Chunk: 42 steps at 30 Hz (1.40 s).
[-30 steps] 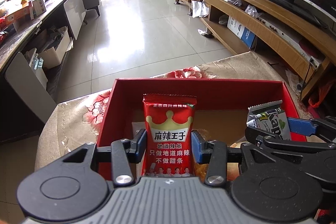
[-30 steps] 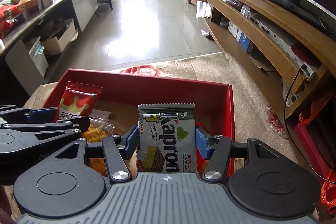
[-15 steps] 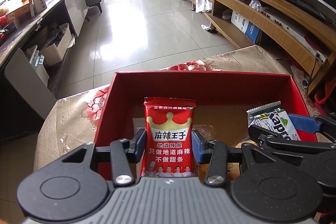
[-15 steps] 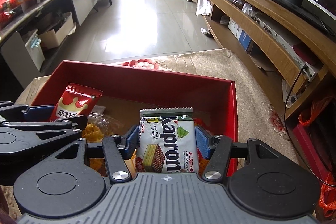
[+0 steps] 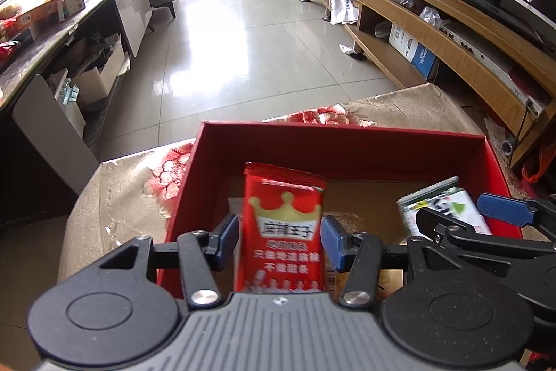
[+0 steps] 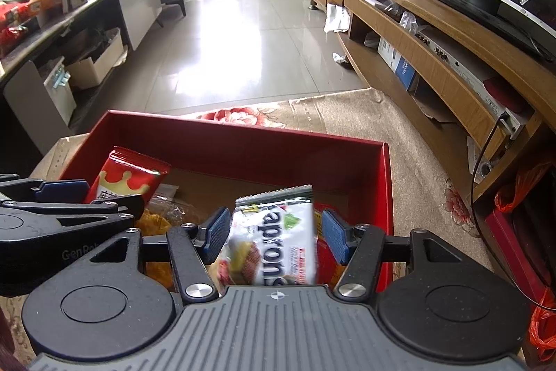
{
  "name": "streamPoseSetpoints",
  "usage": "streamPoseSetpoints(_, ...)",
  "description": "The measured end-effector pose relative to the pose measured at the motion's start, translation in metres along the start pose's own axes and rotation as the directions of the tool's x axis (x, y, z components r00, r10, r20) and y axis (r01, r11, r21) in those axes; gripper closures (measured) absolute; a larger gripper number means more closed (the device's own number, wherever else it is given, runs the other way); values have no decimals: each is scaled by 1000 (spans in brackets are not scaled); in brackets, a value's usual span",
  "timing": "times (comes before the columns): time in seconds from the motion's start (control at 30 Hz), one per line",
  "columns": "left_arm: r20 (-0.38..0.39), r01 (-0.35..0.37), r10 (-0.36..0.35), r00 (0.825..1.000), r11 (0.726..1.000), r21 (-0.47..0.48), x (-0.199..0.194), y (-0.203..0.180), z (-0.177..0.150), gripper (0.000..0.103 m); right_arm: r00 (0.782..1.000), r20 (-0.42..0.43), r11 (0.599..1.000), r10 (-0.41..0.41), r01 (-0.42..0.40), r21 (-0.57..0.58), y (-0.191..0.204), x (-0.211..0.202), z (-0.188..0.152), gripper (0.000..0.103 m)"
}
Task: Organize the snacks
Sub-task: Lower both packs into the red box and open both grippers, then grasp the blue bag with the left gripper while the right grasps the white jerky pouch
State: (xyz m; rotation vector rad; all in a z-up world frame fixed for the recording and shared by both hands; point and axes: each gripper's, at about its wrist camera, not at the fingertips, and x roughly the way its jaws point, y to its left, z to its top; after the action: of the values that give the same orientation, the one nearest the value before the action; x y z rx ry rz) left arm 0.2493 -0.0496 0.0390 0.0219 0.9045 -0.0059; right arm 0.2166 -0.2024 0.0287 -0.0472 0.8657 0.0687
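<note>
Snacks hang over the red box (image 5: pixel 347 145): a red crown-printed packet (image 5: pixel 283 232) between the left claw (image 5: pixel 279 240) pads, a white-green wafer packet (image 6: pixel 274 239), blurred and tilted, between the right claw (image 6: pixel 274 233) pads. Both claws' jaws have just been opening, gaps showing beside each packet.

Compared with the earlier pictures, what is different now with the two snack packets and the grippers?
Both grippers' jaws have just been opening: the left gripper releases the red packet, the right gripper the wafer packet, which tilts and blurs, slipping down. The red box stays put.
</note>
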Motion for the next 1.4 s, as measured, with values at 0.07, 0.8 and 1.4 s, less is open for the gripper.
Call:
streamPoseSetpoints(0.07, 8, -3, 3, 1000, 1000, 1, -3, 0, 1, 55, 1000, 6, 1000, 1, -1, 2, -1, -1, 1, 33)
streamPoseSetpoints(0.8, 47, 30, -28, 999, 999, -32, -33, 7, -1, 49, 998, 55, 1000, -20, 21, -6, -2, -25, 0, 28)
streamPoseSetpoints(1.4, -4, 83, -84, 996, 996, -22, -66, 7, -49, 43, 998, 40, 999, -48, 48, -3, -12, -59, -29, 25)
